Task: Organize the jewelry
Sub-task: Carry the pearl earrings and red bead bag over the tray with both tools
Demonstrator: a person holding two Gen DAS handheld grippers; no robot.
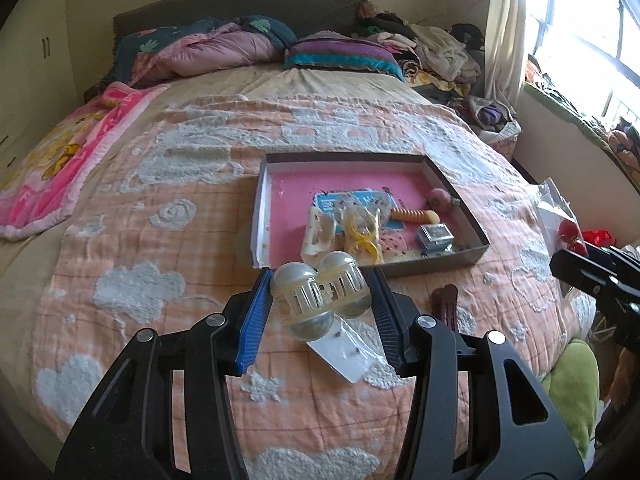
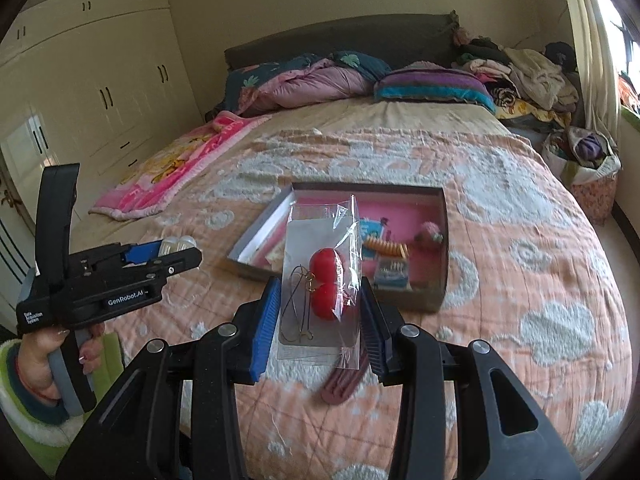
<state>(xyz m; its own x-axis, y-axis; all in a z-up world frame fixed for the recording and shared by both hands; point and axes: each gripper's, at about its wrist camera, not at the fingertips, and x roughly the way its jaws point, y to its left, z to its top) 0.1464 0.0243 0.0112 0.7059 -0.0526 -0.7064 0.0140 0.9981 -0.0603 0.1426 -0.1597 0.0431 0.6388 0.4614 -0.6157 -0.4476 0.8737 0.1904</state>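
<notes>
My left gripper [image 1: 320,292] is shut on a clear pearly hair claw clip [image 1: 320,294], held above the bedspread just short of the box. The same gripper [image 2: 176,250] shows at the left of the right wrist view, in a person's hand. My right gripper [image 2: 318,300] is shut on a clear plastic packet [image 2: 320,280] holding red earrings [image 2: 327,286] with wire hooks. Ahead lies an open shallow box [image 1: 276,162] with a pink floor, also seen from the right [image 2: 445,240]. Inside it are yellow hoops [image 1: 362,236], a small silver case [image 1: 434,236] and a ribbed amber clip [image 1: 408,215].
A dark red hair clip [image 1: 446,300] and a white earring card [image 1: 344,354] lie on the peach quilt [image 1: 168,216] below my grippers. A pink blanket [image 1: 52,168] is at the left, pillows and piled clothes [image 1: 432,52] at the head, wardrobes [image 2: 100,92] to the left.
</notes>
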